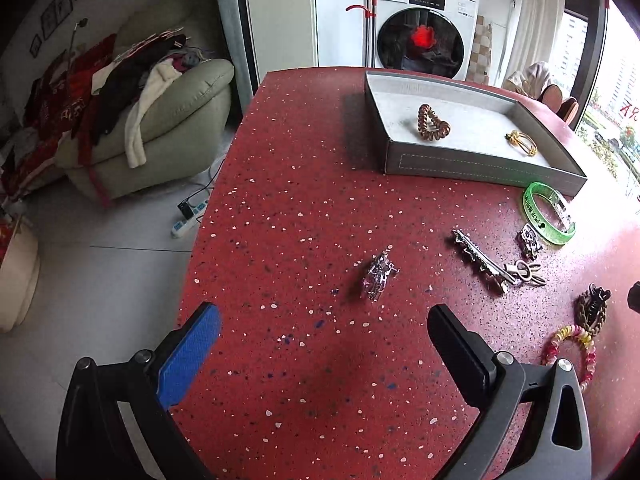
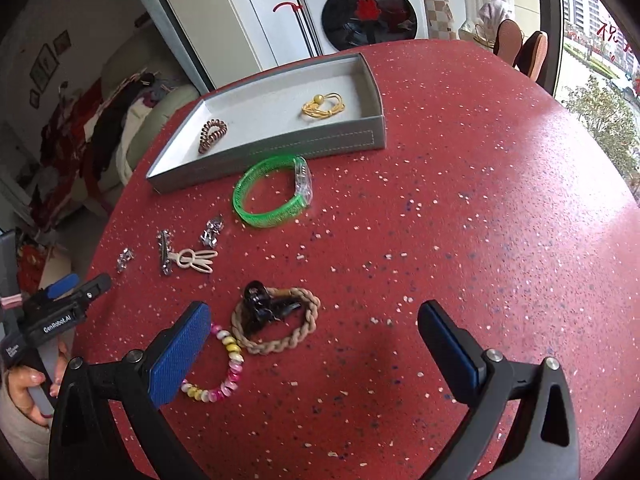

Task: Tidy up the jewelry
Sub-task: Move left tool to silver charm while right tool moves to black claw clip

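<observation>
Both grippers hang wide apart and empty above the red counter [image 1: 304, 168]: left gripper [image 1: 324, 328] faces a silver clip [image 1: 378, 276]; right gripper [image 2: 314, 326] is near a braided band [image 2: 280, 326]. Grey tray [image 2: 276, 148] holds two hair ties.

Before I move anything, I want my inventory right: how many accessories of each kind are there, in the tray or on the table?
Coil hair ties: 2, brown in the tray, pink-and-yellow on the table
Yellow elastic hair tie: 1
Green bangle: 1
Braided tan band: 1
Black claw clip: 1
Silver sparkly clips: 3
Cream bunny clip: 1
Total: 10
</observation>
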`<state>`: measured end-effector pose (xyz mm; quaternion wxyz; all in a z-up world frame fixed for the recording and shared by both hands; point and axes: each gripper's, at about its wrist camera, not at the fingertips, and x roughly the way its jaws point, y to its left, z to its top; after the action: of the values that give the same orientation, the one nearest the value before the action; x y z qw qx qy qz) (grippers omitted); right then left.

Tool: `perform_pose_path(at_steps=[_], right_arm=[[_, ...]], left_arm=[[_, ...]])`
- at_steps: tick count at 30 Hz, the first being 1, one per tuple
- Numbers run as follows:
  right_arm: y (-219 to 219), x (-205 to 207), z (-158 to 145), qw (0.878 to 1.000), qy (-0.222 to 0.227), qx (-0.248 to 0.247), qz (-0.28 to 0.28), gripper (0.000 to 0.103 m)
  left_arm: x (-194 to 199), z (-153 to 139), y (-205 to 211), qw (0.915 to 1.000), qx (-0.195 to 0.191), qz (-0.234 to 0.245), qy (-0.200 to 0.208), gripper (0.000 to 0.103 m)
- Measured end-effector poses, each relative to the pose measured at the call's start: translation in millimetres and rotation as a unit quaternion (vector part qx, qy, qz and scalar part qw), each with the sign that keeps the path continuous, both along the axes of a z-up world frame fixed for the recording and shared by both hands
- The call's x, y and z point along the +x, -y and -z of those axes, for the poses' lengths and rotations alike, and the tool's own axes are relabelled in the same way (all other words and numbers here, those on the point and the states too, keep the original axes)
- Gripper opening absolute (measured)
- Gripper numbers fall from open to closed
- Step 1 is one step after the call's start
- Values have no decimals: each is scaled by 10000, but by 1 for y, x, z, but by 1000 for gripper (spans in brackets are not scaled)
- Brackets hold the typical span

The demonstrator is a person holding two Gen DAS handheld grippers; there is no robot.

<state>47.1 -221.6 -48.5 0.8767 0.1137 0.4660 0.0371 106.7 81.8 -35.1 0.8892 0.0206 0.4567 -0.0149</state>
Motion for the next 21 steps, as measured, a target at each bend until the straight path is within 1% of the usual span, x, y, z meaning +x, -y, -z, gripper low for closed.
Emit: perform_pose_path(at_steps=[4,5,8,9,10,12,14,19,21], right_arm=[[0,-8,0,9999,40,-163,37,103],[-1,-8,-1,9998,61,-181,34,101],[-8,-9,-5,9997,128,-221,-60,90],[-11,-8,-6,9995,152,-240,-119,83],[-15,-8,-7,9994,163,-257,-188,79],[-22,-5,-6,9990,151,-259,-322,68],[-28,-2,-5,9988,135,-201,-435,63],[-43,6,-3,9979,168,-176,-599,60],[-47,10,-1,9977,149,-204,-627,56]], left_arm=[[1,1,2,10000,2,-22,30,103],[1,1,2,10000,-4,-18,28,103],[3,1,5,10000,30,2,37,103],[3,1,6,10000,31,15,44,103],[4,1,7,10000,34,26,51,103],[4,1,8,10000,47,55,59,103],[6,2,11,9999,66,82,70,103],[11,3,15,9998,86,129,80,103],[13,4,15,9999,65,140,73,103]])
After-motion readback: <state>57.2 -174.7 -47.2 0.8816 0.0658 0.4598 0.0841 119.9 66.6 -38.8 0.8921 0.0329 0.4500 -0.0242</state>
